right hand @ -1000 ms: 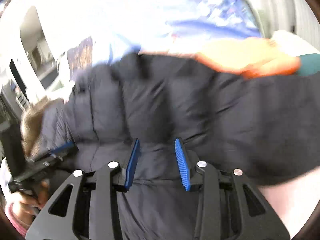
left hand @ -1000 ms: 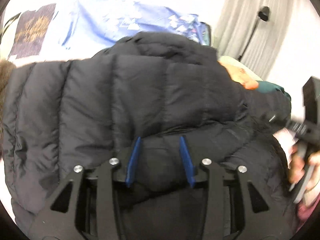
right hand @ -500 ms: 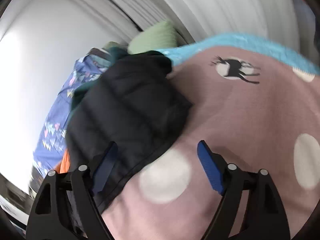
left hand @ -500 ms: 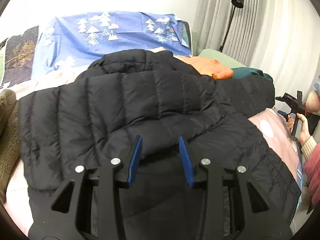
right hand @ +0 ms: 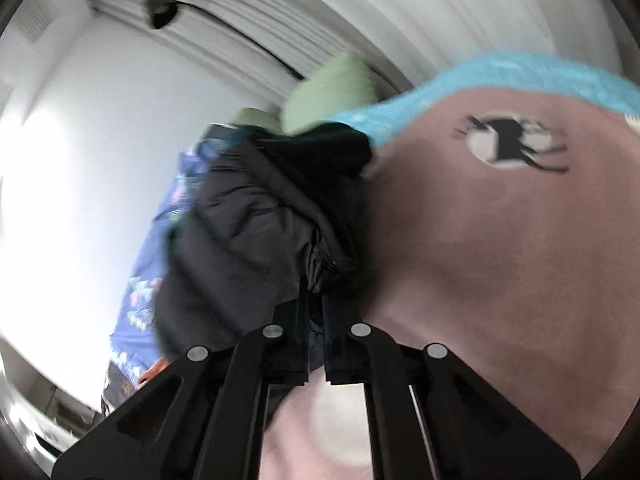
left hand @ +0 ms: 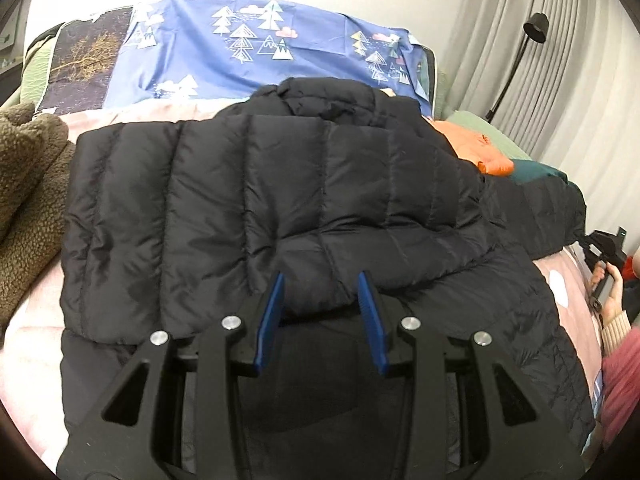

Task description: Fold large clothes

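Note:
A black puffer jacket [left hand: 280, 184] lies spread across the bed, its upper part folded over toward me. My left gripper [left hand: 322, 300] sits at the near edge of that fold, its blue pads closed on a thick bunch of the quilted fabric. The jacket's sleeve stretches off to the right. In the right wrist view, my right gripper [right hand: 316, 292] is shut on the end of that sleeve [right hand: 328, 264], with dark fabric pinched between the closed fingers. The left wrist view also shows the right gripper [left hand: 600, 240] at the sleeve end, held by a hand [left hand: 612, 296].
A brown fleece garment [left hand: 28, 168] lies at the left, and a blue tree-print sheet [left hand: 248, 48] hangs behind. Orange [left hand: 480, 152] and teal [left hand: 536, 172] clothes and a green pillow [left hand: 492, 136] lie at the back right. A floor lamp [left hand: 536, 28] stands by curtains. A pink dotted blanket [right hand: 500, 260] covers the bed.
My right gripper swung from the jacket's body out to the sleeve end, opened wide, then shut on the sleeve. My left gripper kept its hold on the fold and drew back slightly.

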Motion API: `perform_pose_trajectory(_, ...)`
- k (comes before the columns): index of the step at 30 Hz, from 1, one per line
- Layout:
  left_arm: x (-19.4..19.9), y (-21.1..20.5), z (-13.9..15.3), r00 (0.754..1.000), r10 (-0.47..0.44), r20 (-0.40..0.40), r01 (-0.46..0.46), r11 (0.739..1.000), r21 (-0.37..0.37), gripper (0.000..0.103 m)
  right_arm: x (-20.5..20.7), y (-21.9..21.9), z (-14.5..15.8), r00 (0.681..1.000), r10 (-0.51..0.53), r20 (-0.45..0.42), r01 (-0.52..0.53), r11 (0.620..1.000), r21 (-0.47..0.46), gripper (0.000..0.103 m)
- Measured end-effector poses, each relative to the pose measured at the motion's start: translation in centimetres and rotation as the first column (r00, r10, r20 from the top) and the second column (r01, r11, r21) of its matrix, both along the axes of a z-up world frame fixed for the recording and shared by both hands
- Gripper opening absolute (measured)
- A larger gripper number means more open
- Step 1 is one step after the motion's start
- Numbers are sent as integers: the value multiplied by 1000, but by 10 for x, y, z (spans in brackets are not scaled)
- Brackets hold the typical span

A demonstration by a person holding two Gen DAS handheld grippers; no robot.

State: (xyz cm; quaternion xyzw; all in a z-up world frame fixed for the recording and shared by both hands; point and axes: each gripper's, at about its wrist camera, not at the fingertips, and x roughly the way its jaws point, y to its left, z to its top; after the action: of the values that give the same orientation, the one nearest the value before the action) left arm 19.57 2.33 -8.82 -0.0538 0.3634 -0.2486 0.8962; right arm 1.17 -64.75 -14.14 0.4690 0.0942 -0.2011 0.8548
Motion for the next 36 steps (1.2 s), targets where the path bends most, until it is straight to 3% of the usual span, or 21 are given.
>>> perform_pose_trajectory(4, -4, 7, 10, 1000, 0, 30, 0, 1000, -15, 38, 3, 45, 45, 982, 150, 118, -141, 986, -84, 3)
perform_pose_trajectory(6, -6, 12, 14, 1000, 9, 30, -8, 999, -38, 38, 15, 80, 71, 952, 260, 162, -239, 961, -138, 3)
perform_pose_trajectory(8, -8, 17, 17, 1000, 12, 26, -10, 998, -64, 38, 35, 128, 98, 906, 385, 177, -344, 912, -221, 3)
perform_pose_trajectory(10, -13, 23, 21, 999, 17, 33, -14, 997, -81, 39, 57, 187, 121, 852, 503, 143, -440, 837, -326, 3)
perform_pose_trajectory(12, -16, 29, 22, 999, 21, 38, -18, 996, -88, 39, 82, 256, 137, 777, 622, 93, -537, 733, -419, 3)
perform_pose_trajectory(14, -19, 36, 23, 999, 29, 33, -26, 995, -99, 39, 103, 312, 142, 705, 707, 47, -614, 643, -457, 3)
perform_pose_trajectory(18, -22, 54, 22, 999, 32, 17, -29, 987, -160, 48, 142, 417, 121, 581, 805, -121, -743, 463, -483, 3)
perform_pose_trajectory(20, -22, 60, 23, 1000, 20, 15, -16, 979, -201, 57, 155, 451, 100, 536, 820, -202, -793, 407, -454, 3)
perform_pose_trajectory(24, -20, 56, 24, 999, -47, 12, 49, 967, -251, 72, 164, 491, 56, 475, 817, -327, -854, 338, -395, 3)
perform_pose_trajectory(28, -11, 34, 24, 990, -141, -13, 131, 948, -290, 80, 157, 518, 37, 455, 796, -399, -875, 318, -365, 3)
perform_pose_trajectory(32, 2, 9, 23, 971, -235, -43, 204, 909, -363, 83, 157, 530, 27, 437, 790, -430, -886, 295, -357, 3)
perform_pose_trajectory(36, 22, -22, 17, 968, -236, -84, 198, 927, -317, 82, 158, 541, 23, 423, 777, -466, -888, 255, -382, 7)
